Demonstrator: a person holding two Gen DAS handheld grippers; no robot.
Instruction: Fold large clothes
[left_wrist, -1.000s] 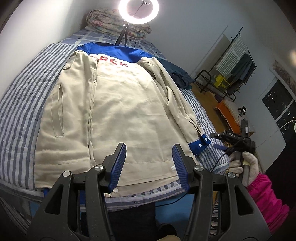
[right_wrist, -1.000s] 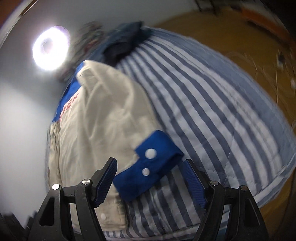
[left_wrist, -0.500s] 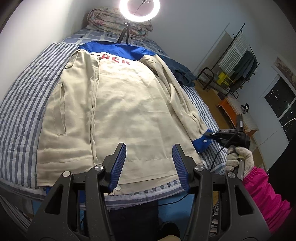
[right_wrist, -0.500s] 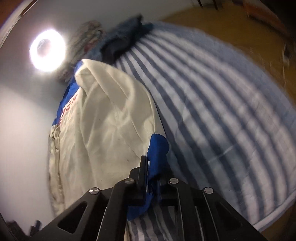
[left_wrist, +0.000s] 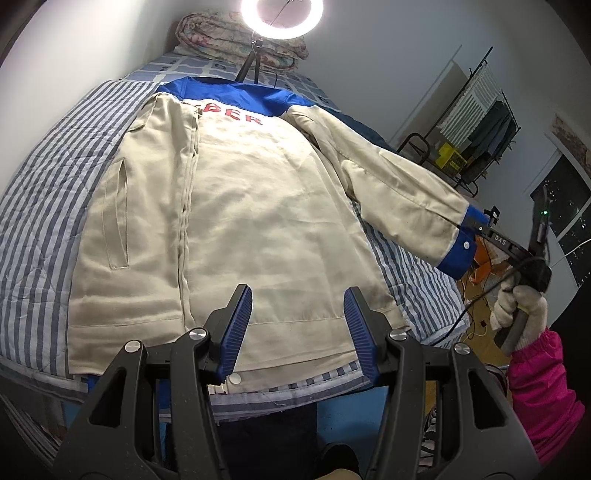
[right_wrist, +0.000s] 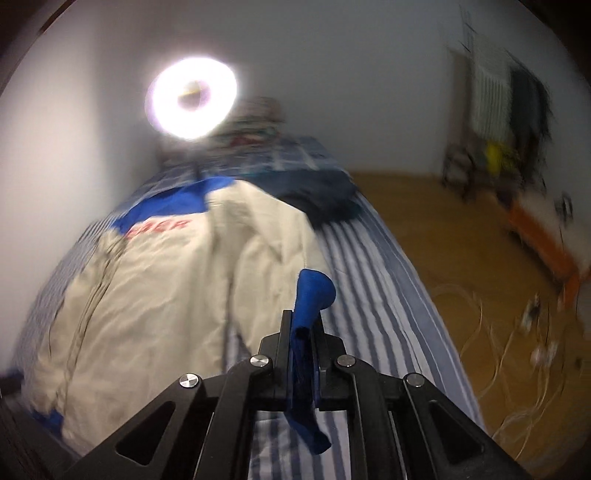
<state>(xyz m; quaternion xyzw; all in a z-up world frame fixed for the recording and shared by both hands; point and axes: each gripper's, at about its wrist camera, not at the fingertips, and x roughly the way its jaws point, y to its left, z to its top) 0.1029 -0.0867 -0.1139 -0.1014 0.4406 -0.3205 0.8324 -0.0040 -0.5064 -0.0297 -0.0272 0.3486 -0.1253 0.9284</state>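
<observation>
Cream jacket (left_wrist: 236, 221) lies flat across the striped bed (left_wrist: 40, 206); my right gripper (right_wrist: 301, 350) pinches its blue cuff (left_wrist: 458, 254) above the bed's right edge, while my left gripper (left_wrist: 297, 328) hangs apart over the hem.

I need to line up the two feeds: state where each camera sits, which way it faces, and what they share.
Left wrist: over the bed's foot, facing the spread jacket; open left gripper, gloved right hand show.
Right wrist: at the bed's right side, facing its head; right gripper clamps the blue cuff.
Shared: jacket, cuff, ring light.
</observation>
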